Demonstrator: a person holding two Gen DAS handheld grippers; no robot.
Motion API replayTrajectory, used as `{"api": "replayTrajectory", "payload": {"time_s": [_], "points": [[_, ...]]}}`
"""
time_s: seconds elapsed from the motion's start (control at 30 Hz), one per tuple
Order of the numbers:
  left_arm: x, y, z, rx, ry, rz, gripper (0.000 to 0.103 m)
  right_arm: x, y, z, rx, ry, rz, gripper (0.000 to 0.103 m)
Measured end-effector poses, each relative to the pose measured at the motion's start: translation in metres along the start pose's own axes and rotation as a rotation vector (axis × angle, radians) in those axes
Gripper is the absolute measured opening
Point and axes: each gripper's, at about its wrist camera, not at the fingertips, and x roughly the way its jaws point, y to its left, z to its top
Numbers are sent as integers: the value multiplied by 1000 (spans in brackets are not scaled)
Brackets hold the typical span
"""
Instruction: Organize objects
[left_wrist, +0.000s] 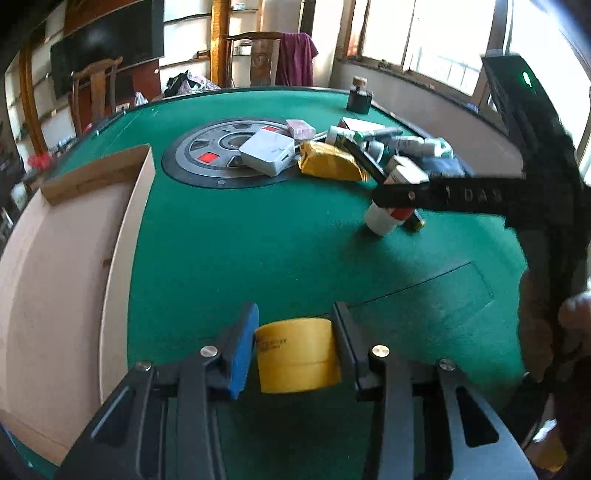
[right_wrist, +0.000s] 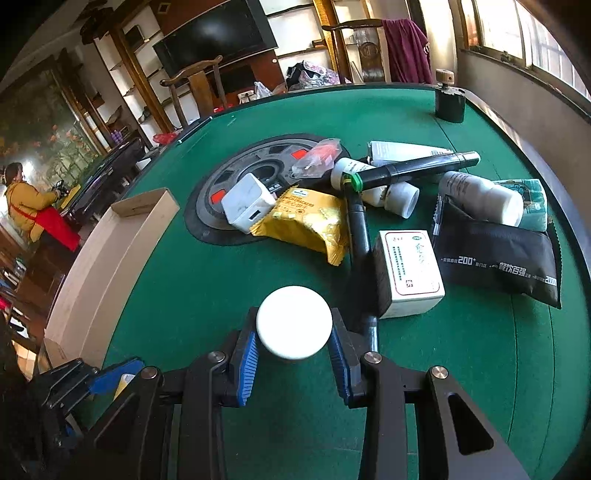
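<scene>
My left gripper (left_wrist: 293, 347) is shut on a yellow tape roll (left_wrist: 297, 356) above the green table, just right of the shallow cardboard box (left_wrist: 55, 280). My right gripper (right_wrist: 293, 334) is shut on a white round-capped bottle (right_wrist: 294, 326); in the left wrist view that bottle (left_wrist: 382, 219) hangs under the right gripper's black fingers (left_wrist: 413, 194). A pile lies beyond: white charger (right_wrist: 247, 206), yellow cracker packet (right_wrist: 306, 221), white medicine box (right_wrist: 410, 271), black pouch (right_wrist: 498, 258), black marker (right_wrist: 417, 166), white bottles (right_wrist: 484, 199).
The cardboard box (right_wrist: 107, 251) lies at the table's left edge. A round grey centre panel (left_wrist: 221, 151) is set in the table. A dark bottle with a cork (right_wrist: 448, 99) stands at the far right. Wooden chairs (left_wrist: 96, 92) stand behind the table.
</scene>
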Motion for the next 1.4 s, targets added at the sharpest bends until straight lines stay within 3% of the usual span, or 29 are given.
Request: {"api": "replayTrajectory", "payload": {"time_s": [0.2, 0.37, 0.47, 0.63, 0.77, 1.03, 1.27, 1.4], "points": [[-41, 28, 9, -100, -64, -66, 39, -18, 19, 3, -47, -28, 28, 37], [-80, 63, 32, -142, -138, -51, 39, -36, 53, 20, -105, -60, 87, 38], [-93, 93, 48, -177, -159, -2, 39, -37, 82, 35, -141, -56, 155, 38], [-87, 138, 73, -216, -158, 70, 39, -15, 131, 67, -149, 10, 299, 38], [-54, 176, 92, -272, -105, 97, 39, 36, 171, 97, -135, 100, 320, 38], [8, 225, 99, -389, -30, 72, 39, 120, 200, 115, -118, 215, 194, 38], [30, 245, 96, -457, -28, 34, 39, 152, 199, 124, -118, 261, 146, 38], [33, 252, 97, -498, -28, 24, 41, 156, 198, 132, -128, 233, 104, 42]]}}
